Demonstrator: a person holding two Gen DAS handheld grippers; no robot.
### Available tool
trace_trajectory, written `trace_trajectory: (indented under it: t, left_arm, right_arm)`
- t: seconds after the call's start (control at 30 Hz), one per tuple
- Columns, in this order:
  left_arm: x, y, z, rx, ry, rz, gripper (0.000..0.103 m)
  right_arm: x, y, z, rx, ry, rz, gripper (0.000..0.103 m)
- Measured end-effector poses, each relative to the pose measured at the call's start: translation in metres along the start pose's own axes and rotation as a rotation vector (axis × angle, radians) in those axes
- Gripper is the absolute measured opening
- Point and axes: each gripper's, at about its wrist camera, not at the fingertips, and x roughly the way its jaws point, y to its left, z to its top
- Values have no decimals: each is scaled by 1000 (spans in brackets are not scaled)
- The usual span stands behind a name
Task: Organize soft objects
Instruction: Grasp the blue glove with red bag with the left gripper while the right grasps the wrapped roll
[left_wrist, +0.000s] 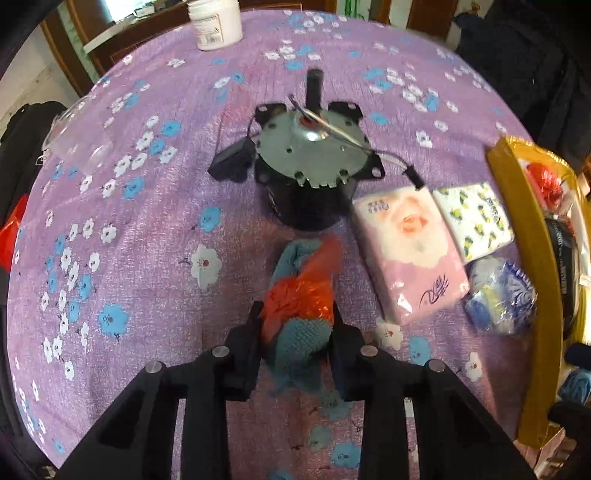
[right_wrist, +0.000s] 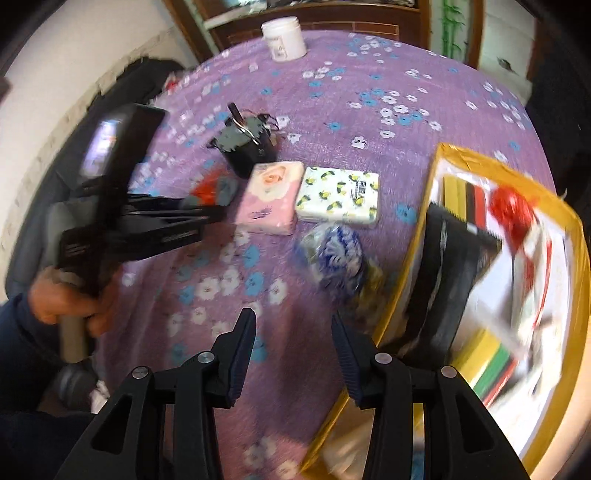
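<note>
My left gripper (left_wrist: 295, 325) is shut on a teal knitted cloth with red plastic wrap (left_wrist: 301, 295), low over the purple floral tablecloth; the bundle also shows in the right wrist view (right_wrist: 216, 188). A pink tissue pack (left_wrist: 410, 254) (right_wrist: 271, 197) and a white lemon-print tissue pack (left_wrist: 472, 219) (right_wrist: 340, 199) lie side by side. A blue-and-white plastic bundle (left_wrist: 498, 299) (right_wrist: 332, 254) lies in front of them. My right gripper (right_wrist: 293, 328) is open and empty above the cloth, just in front of that bundle.
A black motor with wires (left_wrist: 310, 162) (right_wrist: 247, 144) stands mid-table. A white jar (left_wrist: 216, 22) (right_wrist: 284, 38) is at the far edge. A yellow-rimmed box (left_wrist: 532, 258) (right_wrist: 417, 236) with mixed items sits at the right. Clear plastic (left_wrist: 74, 136) lies at the left.
</note>
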Motion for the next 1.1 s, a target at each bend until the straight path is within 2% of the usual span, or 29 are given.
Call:
trace_trajectory:
  t: [0.33, 0.4, 0.63, 0.67, 0.73, 0.8, 1.0, 1.1]
  left_arm:
    - [-36, 0, -38, 27, -38, -2, 29]
    - [-39, -1, -44, 34, -42, 6, 29]
    - [-41, 1, -52, 30, -41, 0, 29]
    - [-41, 1, -52, 30, -41, 0, 29]
    - [-42, 0, -53, 31, -46, 3, 29]
    - [-42, -1, -54, 37, -51, 6, 29]
    - [-45, -10, -59, 62, -65, 13, 29]
    - [-46, -14, -60, 78, -69, 18, 29]
  right_arm:
    - [35, -5, 35, -168, 59, -53, 46]
    - [46, -5, 41, -210, 73, -82, 49]
    - [63, -6, 42, -242, 117, -91, 49]
    - [63, -3, 39, -246, 114, -96, 46]
    - [60, 1, 35, -222, 100, -75, 41]
    - [54, 4, 33, -180, 85, -42, 32]
    - [33, 13, 20, -54, 5, 48, 29]
    - [29, 20, 13, -22, -13, 64, 29]
